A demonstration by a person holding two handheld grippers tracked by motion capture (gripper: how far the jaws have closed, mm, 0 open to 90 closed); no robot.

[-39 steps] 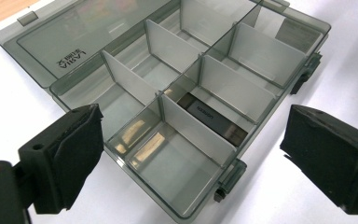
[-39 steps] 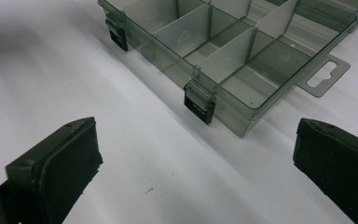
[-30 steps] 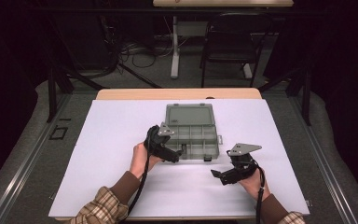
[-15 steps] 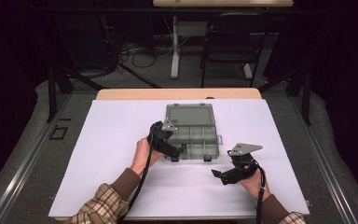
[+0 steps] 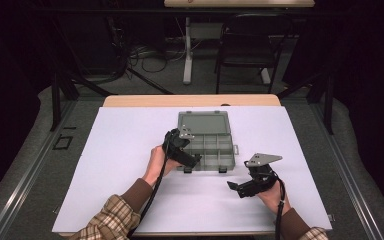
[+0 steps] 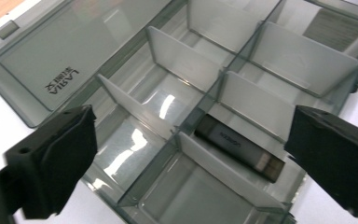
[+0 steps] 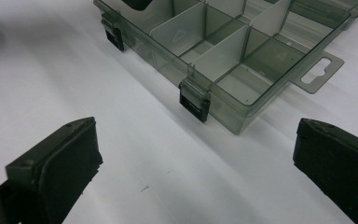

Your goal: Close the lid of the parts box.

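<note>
A clear grey compartment box (image 5: 215, 147) lies open on the white table cover, its lid (image 5: 203, 122) flat behind it. My left gripper (image 5: 194, 161) hovers over the box's front left corner. In the left gripper view its jaws stand wide apart, so the gripper (image 6: 192, 126) is open above the dividers. A dark USB stick (image 6: 240, 148) lies in one compartment just below them. My right gripper (image 5: 236, 189) rests low over the table, in front and to the right of the box. It is open (image 7: 196, 135) and empty, facing the box's front wall (image 7: 223, 51) and a black latch (image 7: 194, 102).
The white table cover (image 5: 120, 150) spreads widely on both sides of the box. A hang tab (image 7: 319, 70) juts from the box's right end. Beyond the table's far wooden edge (image 5: 190, 100) stand a chair (image 5: 250, 45) and cables on the floor.
My left gripper has edged a little right and forward over the box's front left corner. The right gripper has barely shifted.
</note>
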